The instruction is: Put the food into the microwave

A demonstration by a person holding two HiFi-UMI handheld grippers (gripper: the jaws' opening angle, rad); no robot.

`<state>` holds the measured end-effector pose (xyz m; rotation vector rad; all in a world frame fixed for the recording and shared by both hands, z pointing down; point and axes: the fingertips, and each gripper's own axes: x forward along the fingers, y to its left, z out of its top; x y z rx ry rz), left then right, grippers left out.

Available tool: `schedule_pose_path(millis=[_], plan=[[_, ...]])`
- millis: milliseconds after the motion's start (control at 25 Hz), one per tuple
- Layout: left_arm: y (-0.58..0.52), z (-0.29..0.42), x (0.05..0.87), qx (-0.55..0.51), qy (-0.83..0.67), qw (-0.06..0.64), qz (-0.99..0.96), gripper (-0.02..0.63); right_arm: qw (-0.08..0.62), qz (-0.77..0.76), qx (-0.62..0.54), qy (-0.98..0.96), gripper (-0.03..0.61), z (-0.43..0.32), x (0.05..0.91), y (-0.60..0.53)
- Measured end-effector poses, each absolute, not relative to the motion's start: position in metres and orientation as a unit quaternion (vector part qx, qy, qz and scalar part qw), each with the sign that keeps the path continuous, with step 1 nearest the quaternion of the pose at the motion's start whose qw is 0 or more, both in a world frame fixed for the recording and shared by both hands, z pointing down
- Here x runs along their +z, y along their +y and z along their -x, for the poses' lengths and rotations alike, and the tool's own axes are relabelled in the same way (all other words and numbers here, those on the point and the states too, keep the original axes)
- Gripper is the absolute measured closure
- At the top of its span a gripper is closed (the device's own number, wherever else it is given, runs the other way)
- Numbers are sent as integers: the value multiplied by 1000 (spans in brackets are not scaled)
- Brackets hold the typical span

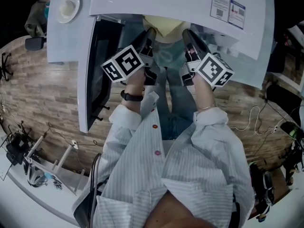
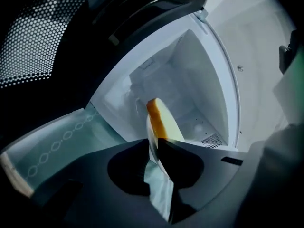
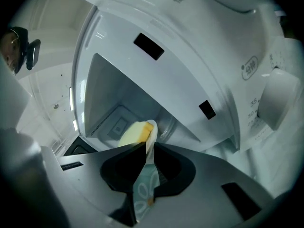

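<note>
In the head view both grippers hold one pale green patterned plate [image 1: 166,56] between them at the mouth of the white microwave [image 1: 156,1]. A yellow block of food [image 1: 164,26] lies on the plate, its far part under the microwave's top. My left gripper [image 1: 148,38] is shut on the plate's left rim [image 2: 154,151]. The right gripper [image 1: 190,41] is shut on the right rim [image 3: 145,175]. From both gripper views the food [image 2: 162,120] [image 3: 135,133] stands in front of the open white cavity [image 2: 190,75] [image 3: 111,99]. The door [image 1: 97,75] is swung open at the left.
A small white dish [image 1: 68,7] sits on the microwave's top, and a printed label [image 1: 228,8] is stuck near its right end. The control panel [image 3: 266,103] lies right of the cavity. The door's perforated screen [image 2: 28,42] is close on the left. Cables [image 1: 259,118] cross the wood floor.
</note>
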<state>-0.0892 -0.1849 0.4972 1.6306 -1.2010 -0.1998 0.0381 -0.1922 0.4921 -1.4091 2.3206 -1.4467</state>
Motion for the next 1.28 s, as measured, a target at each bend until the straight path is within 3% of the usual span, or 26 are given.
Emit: schedule_pose_path(millis=[1280], plan=[[-256,99,511,-83,-523,486,-695,561,39,518,-429,739,511,-28,510,-246]])
